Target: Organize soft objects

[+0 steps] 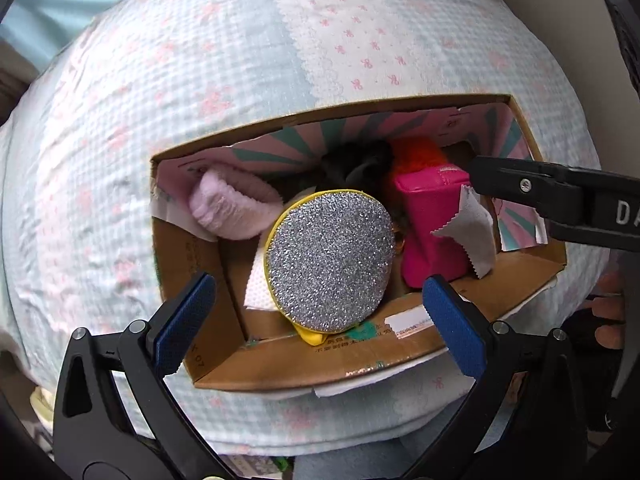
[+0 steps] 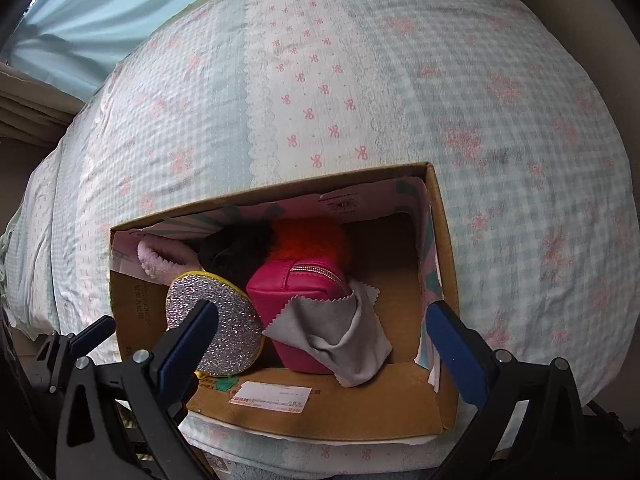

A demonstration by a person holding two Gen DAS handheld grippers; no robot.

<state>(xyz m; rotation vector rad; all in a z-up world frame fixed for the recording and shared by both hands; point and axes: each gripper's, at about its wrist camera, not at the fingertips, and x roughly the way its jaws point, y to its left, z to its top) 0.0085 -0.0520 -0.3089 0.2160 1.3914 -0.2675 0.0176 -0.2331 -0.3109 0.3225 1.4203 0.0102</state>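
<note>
Both grippers are hanging over an open cardboard box [image 1: 400, 354] sitting on a bed with a pale blue checked bedspread [image 1: 160, 100]. The left gripper [image 1: 316, 320] is pointing straight down, jaws spread wide, nothing between the blue pads. The right gripper [image 2: 320, 340] is likewise standing wide and gripping nothing.

Left wrist view only: the silver glitter disc [image 1: 330, 258] is facing the lens full on, yellow edging all round, with a yellow piece [image 1: 310, 336] poking out below it and a white mesh cloth [image 1: 256, 290] beside it. One black finger [image 1: 540, 184] of the right gripper is crossing in from the right edge, above the box's right end. A person's fingertips [image 1: 608, 312] are showing at the right border.

Right wrist view only: the bare cardboard floor [image 2: 396, 280] in the right half of the box is showing, plus a white label [image 2: 270, 398] on the near wall. The pink pouch [image 2: 304, 304] is showing its zip along the top.

All soft things are crowding the left half of the box: a pale pink fluffy item [image 1: 230, 210] at the far left, a black furry thing [image 1: 356, 164] and an orange furry thing [image 1: 416, 152] at the back, the pouch in the middle. A grey pinked-edge cloth [image 2: 340, 344] is draping over the pouch's near right side.
</note>
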